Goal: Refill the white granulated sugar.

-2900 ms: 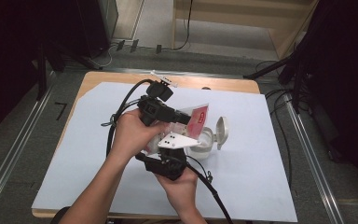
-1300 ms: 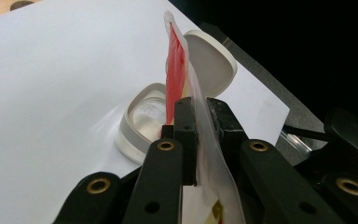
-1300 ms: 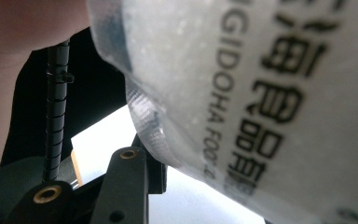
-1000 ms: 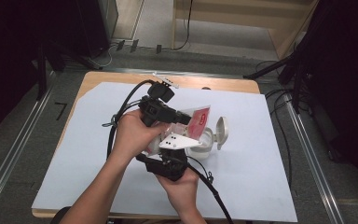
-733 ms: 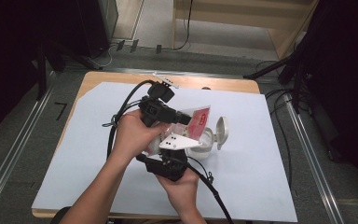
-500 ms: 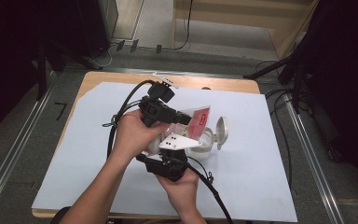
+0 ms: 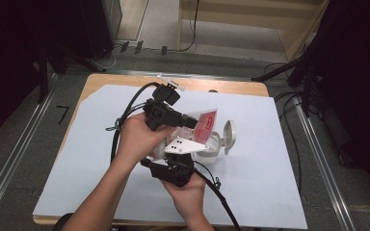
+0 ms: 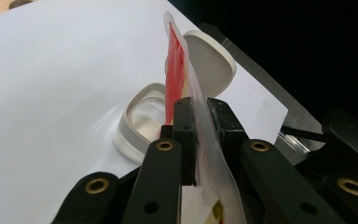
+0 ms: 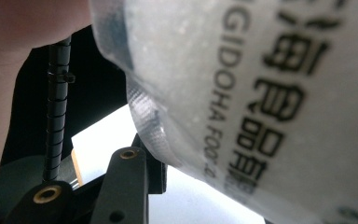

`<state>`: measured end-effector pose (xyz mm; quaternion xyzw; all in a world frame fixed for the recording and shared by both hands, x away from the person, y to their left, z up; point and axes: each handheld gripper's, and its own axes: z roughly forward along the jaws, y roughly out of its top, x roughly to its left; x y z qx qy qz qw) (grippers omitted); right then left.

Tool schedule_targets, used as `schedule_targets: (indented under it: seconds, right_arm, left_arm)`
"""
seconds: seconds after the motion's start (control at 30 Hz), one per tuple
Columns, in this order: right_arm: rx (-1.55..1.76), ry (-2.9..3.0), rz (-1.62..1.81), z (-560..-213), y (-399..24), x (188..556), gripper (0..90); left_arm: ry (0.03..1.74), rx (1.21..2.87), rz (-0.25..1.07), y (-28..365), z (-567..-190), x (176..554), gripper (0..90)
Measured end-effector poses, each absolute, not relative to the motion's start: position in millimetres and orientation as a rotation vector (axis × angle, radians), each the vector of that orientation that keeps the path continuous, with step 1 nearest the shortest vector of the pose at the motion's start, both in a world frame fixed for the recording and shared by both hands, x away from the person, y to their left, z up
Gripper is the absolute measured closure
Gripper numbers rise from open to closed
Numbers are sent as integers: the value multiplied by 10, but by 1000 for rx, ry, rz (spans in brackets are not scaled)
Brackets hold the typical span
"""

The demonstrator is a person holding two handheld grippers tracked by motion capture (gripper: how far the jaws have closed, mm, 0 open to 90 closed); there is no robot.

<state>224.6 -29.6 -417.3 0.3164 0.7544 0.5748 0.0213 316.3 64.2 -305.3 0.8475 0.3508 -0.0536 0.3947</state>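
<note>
Both grippers are working one sachet over the white container, sitting just right of centre on the white-covered counter.

Left gripper: fingers are clamping tight on the sachet's clear edge, film pinched flat between them, red printed part sticking up past the tips. In the high view it is sitting at about 11 o'clock of the container.

Right gripper: coming in from roughly 7 o'clock. Its own camera is showing one finger under the frosted printed film, the other one is hidden behind the sachet. Fingers look part-way open around the pack, but I can't tell if they're actually gripping it.

Container's hinged lid is standing open at 3 o'clock, and the inside is looking empty or near-empty.

My read on progress: lid opening is done, sachet is picked up and positioned over the mouth. Still to go, by the look of it: tearing the pack open and getting the contents into the container. No tear is showing yet.
</note>
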Motion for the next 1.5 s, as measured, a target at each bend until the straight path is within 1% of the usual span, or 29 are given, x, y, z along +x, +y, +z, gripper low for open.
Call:
schedule_targets:
  seconds: [0.87, 1.03, 1.13, 1.5]
  right_arm:
    - [974, 2344, 1762, -4167, -288, 2256, 636]
    - [969, 2348, 1760, -4161, -287, 2263, 621]
    - [969, 2344, 1751, -4150, -292, 2272, 635]
    - [990, 2338, 1725, -4106, -314, 2318, 639]
  left_arm:
    - [898, 2149, -138, 647, -3053, 3174, 830]
    - [899, 2152, -141, 643, -3048, 3200, 830]
    - [900, 2155, -151, 626, -3038, 3225, 830]
    - [913, 2158, -214, 619, -3031, 3354, 825]
